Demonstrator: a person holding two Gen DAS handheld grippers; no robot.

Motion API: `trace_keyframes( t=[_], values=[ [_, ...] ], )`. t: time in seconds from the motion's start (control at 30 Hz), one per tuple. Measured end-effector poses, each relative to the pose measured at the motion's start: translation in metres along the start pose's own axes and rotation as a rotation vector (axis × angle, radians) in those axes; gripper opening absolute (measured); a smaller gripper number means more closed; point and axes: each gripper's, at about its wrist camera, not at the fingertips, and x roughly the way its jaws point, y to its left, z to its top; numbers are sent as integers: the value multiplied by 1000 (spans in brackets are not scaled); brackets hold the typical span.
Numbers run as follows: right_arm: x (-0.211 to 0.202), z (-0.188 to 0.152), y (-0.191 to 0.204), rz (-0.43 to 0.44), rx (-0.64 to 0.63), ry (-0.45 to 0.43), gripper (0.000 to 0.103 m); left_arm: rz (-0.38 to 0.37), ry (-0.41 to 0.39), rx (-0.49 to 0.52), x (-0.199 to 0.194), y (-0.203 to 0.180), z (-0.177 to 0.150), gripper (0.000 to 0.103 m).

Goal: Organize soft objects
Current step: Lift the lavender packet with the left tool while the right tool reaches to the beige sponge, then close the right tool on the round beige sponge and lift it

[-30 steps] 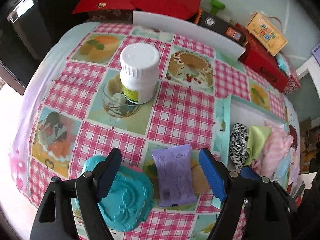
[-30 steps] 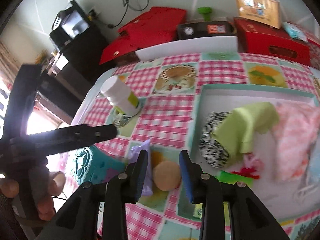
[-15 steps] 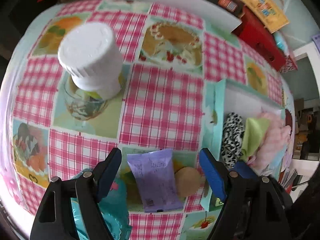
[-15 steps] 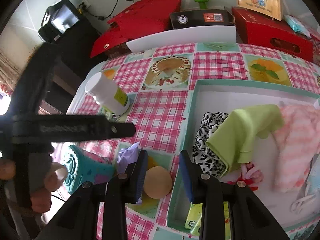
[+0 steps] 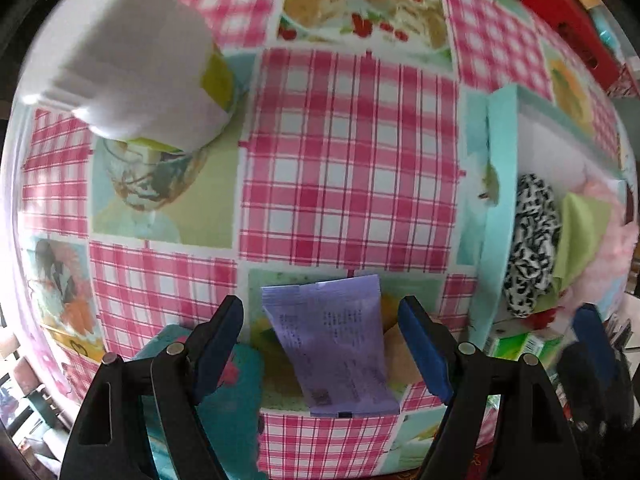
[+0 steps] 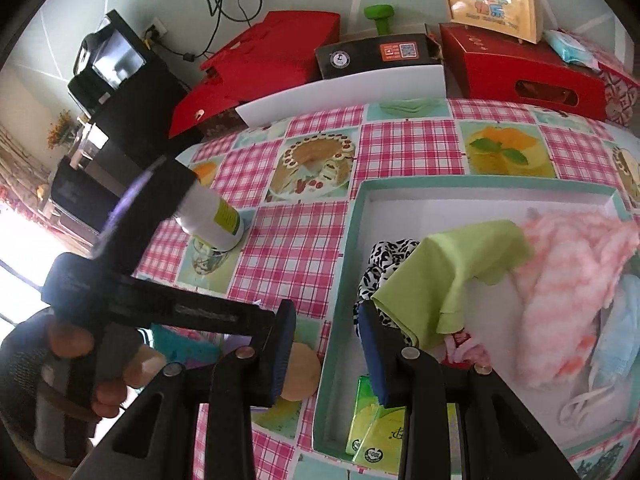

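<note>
1. The left gripper, black with blue pads, points straight down over the table with its jaws spread wide and nothing clamped; a flat lilac plastic packet lies on the cloth in the gap between the pads, which stand clear of it on both sides.
2. The right gripper hangs above the near left wall of the tray, its jaws part-way apart and empty, released.
3. A round tan puff rests on the tablecloth just beside the packet, partly hidden behind a left-gripper pad, and outside the tray.
4. A teal moulded mat lies at the near left edge of the table, touching the packet's side.
5. A small green carton sits in the tray's near corner.
6. The shallow mint-rimmed white tray holds the soft things: a black-and-white spotted cloth, a lime green cloth lying over it, a fluffy pink-and-white knit and a pale blue fabric at the right edge.
7. A white plastic bottle with a yellow-green label stands upright on the pink checked tablecloth, well apart from the tray.
8. Red boxes stand beyond the table.
</note>
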Motion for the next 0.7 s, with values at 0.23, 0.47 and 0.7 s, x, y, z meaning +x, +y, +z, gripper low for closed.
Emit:
trace_keyframes(
  t=[0.23, 0.47, 0.7],
  values=[
    [-7, 2, -5, 9, 16, -20, 36, 34, -15, 2, 7, -6, 10, 67],
    [-12, 2, -12, 16, 34, -31, 36, 39, -75, 4, -2, -8, 3, 59],
    [-12, 3, -14, 13, 38, -29, 36, -33, -181, -34, -34, 0, -22, 59]
  ],
)
